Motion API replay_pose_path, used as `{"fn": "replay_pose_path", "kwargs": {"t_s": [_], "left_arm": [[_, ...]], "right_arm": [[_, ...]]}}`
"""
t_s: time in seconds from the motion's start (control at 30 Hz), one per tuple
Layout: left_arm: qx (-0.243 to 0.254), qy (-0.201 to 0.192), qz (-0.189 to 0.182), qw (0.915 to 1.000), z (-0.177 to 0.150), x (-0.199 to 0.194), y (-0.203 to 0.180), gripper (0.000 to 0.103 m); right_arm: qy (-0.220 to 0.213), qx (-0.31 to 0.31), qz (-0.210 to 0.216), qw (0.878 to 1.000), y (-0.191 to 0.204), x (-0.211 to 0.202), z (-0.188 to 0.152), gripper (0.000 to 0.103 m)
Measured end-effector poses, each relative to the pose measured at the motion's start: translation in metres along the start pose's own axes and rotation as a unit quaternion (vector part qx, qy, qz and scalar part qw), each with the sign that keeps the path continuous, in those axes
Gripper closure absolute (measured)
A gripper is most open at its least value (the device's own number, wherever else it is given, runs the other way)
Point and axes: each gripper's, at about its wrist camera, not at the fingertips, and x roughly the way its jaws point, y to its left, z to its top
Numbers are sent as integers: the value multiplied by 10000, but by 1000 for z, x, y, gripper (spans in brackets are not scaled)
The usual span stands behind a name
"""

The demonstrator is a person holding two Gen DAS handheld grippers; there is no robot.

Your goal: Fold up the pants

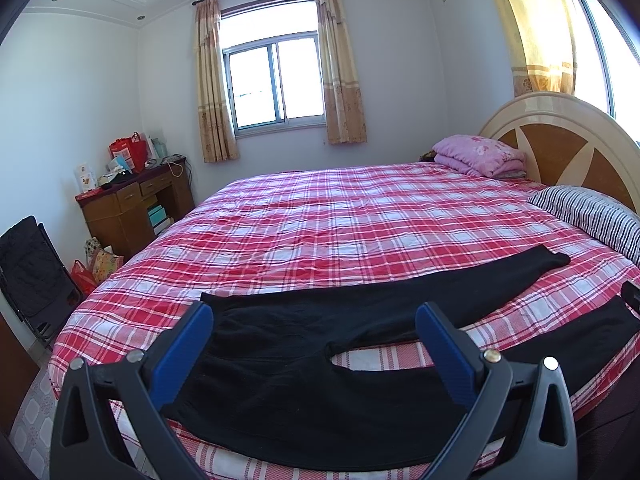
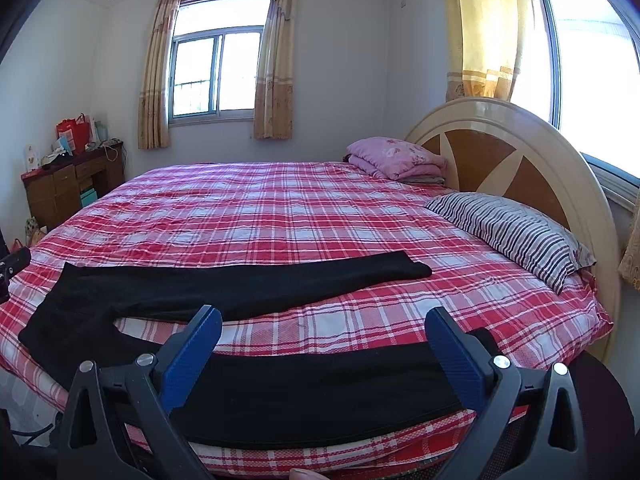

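Note:
Black pants (image 1: 304,376) lie spread flat on the near edge of a bed with a red plaid sheet (image 1: 320,216), legs apart and pointing right. My left gripper (image 1: 314,320) is open and empty, hovering over the waist end. In the right wrist view the pants (image 2: 248,288) show both legs. My right gripper (image 2: 324,324) is open and empty above the near leg (image 2: 320,388). The far leg ends near the middle of the bed (image 2: 360,208).
A striped pillow (image 2: 516,232) and a folded pink quilt (image 2: 396,158) lie by the round headboard (image 2: 500,144) at the right. A wooden desk (image 1: 132,208) with bags stands at the far left wall. A black folding chair (image 1: 32,272) stands left of the bed.

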Motion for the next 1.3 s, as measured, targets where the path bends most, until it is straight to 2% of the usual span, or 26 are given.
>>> {"fn": "replay_pose_path", "kwargs": {"t_s": [1.3], "left_arm": [[63,116,11,9999,-2,6,-1,0]], "right_arm": [[93,-59,11,9999,2,7,-4,1]]}}
